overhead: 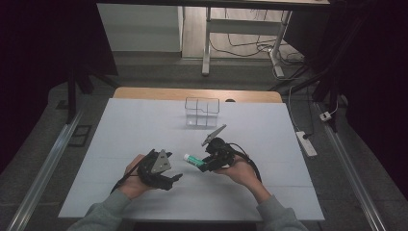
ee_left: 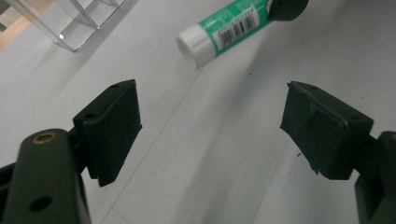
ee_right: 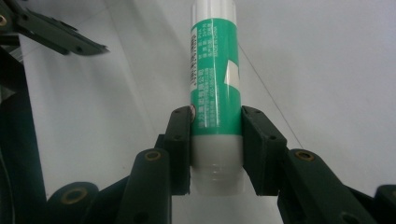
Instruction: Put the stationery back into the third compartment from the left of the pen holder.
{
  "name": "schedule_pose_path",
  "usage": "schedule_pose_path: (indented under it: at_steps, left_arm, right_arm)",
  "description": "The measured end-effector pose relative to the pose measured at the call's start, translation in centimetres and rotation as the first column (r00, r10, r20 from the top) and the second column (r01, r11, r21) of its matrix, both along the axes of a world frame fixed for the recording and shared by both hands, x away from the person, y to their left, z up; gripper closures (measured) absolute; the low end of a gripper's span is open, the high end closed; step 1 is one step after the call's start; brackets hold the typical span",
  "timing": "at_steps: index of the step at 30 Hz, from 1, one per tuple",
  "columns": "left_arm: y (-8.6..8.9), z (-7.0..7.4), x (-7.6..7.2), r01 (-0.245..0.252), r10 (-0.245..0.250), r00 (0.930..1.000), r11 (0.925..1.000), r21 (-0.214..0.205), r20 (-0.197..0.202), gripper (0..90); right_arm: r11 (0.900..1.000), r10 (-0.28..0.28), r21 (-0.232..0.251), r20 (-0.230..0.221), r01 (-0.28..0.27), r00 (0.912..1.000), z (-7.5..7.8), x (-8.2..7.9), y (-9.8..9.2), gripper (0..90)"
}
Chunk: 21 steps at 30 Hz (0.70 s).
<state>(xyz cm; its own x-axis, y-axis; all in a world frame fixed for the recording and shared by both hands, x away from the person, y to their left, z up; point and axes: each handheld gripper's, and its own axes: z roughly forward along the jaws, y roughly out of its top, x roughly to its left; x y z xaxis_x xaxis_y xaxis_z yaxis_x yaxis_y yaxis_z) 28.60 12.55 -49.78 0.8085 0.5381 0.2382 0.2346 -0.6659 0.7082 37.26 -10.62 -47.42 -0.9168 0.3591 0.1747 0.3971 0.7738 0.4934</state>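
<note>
Above the white worktop [overhead: 144, 125], my right gripper [ee_right: 215, 140] clamps its jaws on the glue stick [ee_right: 215, 84]. My left gripper [ee_left: 210, 126] stands wide and empty, the stick's white cap just ahead of it

The glue stick [ee_right: 215, 93] looks like smooth, glossy plastic with a printed green paper label. The gripper pads [ee_left: 114, 128] are matt black, slightly grainy plastic. The organiser [overhead: 202, 112] is clear glossy plastic on a matt white table [overhead: 134, 130].

Left gripper [overhead: 176, 177] low at seven o'clock, black jaws spread wide, pointing toward three o'clock, right gripper [overhead: 201, 163] beside it at five o'clock, jaws clamped, aimed toward nine o'clock.
</note>
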Motion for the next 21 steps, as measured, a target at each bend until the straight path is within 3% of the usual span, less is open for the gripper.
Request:
schedule_pose_path:
  at_steps: [6, 12, 16, 21]
  left_arm:
    - [-1.0, 0.2, 0.0, 0.045, -0.045, 0.9989, 0.9980, 0.044, 0.011, 23.6]
    - [-2.0, -0.4, 0.1, 0.084, -0.086, 0.9962, 0.9907, 0.107, 0.013, 26.0]
    - [-2.6, -0.7, 0.1, 0.110, -0.115, 0.9932, 0.9806, 0.162, 0.017, 32.4]
    - [-2.7, -1.0, 0.0, 0.133, -0.140, 0.9898, 0.9694, 0.207, 0.022, 48.1]
  right_arm:
    - [0.9993, 0.036, -0.010, -0.016, -0.036, 0.9992, -0.2, -0.2, 1.2, 65.0]
    - [0.9974, 0.071, -0.007, -0.039, -0.071, 0.9967, -0.4, -0.5, 2.0, 65.0]
    - [0.9942, 0.106, -0.009, -0.057, -0.107, 0.9927, -0.6, -0.8, 2.4, 65.1]
    - [0.9915, 0.130, 0.017, -0.074, -0.129, 0.9888, -0.4, -0.9, 2.5, 65.0]
